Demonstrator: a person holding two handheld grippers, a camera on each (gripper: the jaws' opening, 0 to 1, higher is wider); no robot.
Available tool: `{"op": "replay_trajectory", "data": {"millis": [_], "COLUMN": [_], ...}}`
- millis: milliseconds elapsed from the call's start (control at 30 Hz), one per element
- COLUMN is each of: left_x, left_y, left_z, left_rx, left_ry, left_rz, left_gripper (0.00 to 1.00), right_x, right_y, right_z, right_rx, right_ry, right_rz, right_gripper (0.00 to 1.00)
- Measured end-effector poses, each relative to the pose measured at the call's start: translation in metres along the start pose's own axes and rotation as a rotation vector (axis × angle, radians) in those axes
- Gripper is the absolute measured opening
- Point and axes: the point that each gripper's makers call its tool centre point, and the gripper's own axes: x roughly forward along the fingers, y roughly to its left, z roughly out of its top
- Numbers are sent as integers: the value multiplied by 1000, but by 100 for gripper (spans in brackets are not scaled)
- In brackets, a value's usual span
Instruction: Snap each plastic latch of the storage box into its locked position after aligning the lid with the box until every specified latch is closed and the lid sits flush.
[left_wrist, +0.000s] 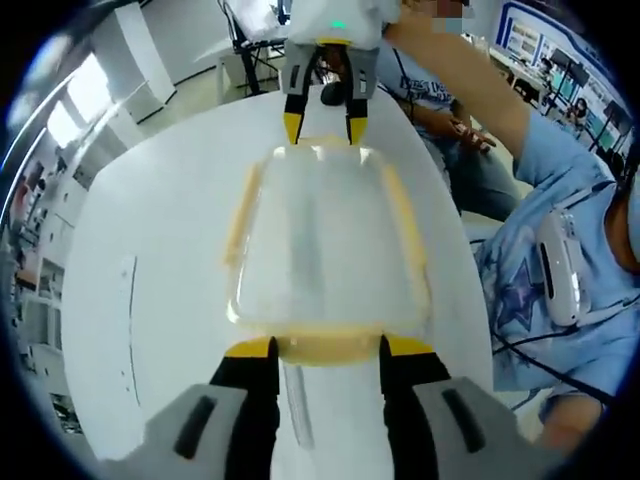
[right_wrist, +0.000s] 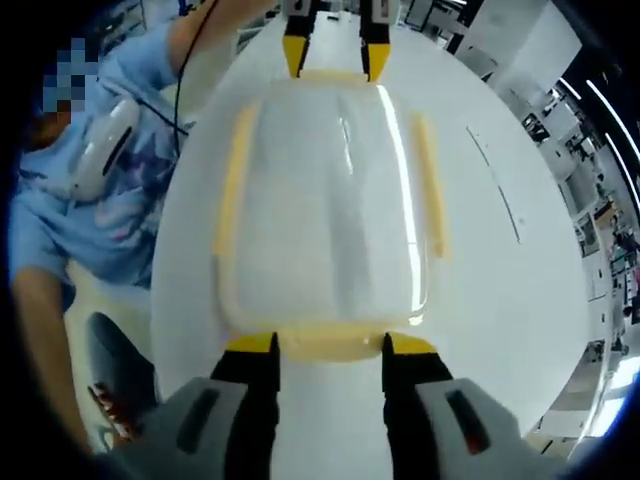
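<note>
Setting: white round bench (left_wrist: 150, 300) in a bright open workroom, with desks and screens far behind.
Storage box: clear storage box (left_wrist: 325, 240) lies flat in the middle of the bench, its lid (right_wrist: 325, 200) on top and, by my judgement, lined up with the body.
Latches: pale yellow latches run along all four edges; the long side latch (left_wrist: 240, 215) and its opposite look folded down, though the glare makes that unsure.
Left hand-held gripper: left hand-held gripper (left_wrist: 325, 350) has its jaws spread, one yellow tip at each end of the near end latch (left_wrist: 325, 348), touching or just beside it.
Right hand-held gripper: right hand-held gripper (right_wrist: 328, 346) is likewise spread, astride the end latch (right_wrist: 330, 343) at the opposite end of the box.
Person: sits beside the bench in a light blue shirt (left_wrist: 560, 290).
Step in hand: probably pressing the two end latches home.
Risks: pushing at one end alone could slide the box across the smooth bench; a tip slipping off the narrow latch would leave it half-caught; uneven pressure could lift the lid at the other end so it fails to sit flush.
</note>
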Motion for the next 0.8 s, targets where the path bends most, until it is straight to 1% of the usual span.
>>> {"op": "replay_trajectory", "data": {"millis": [267,533,700,800], "left_x": [-13,-22,-28,-33], "left_y": [-1,-4,-5,-5], "left_z": [-20,-40,-51,-55], "left_rx": [-22,-40,-52,-60], "left_ry": [-20,-37,-46,-64], "left_rz": [14,20,22,20], "left_gripper": [39,39,39,39], "right_x": [9,18,18,19], "right_y": [-7,-7,-7,-6], "right_z": [23,44,56,63], "right_rx": [-27,-50,-61,-66], "right_ry": [-33,-60,-79,-86], "right_rz": [-5,4,9,13], "right_gripper": [39,39,39,39]}}
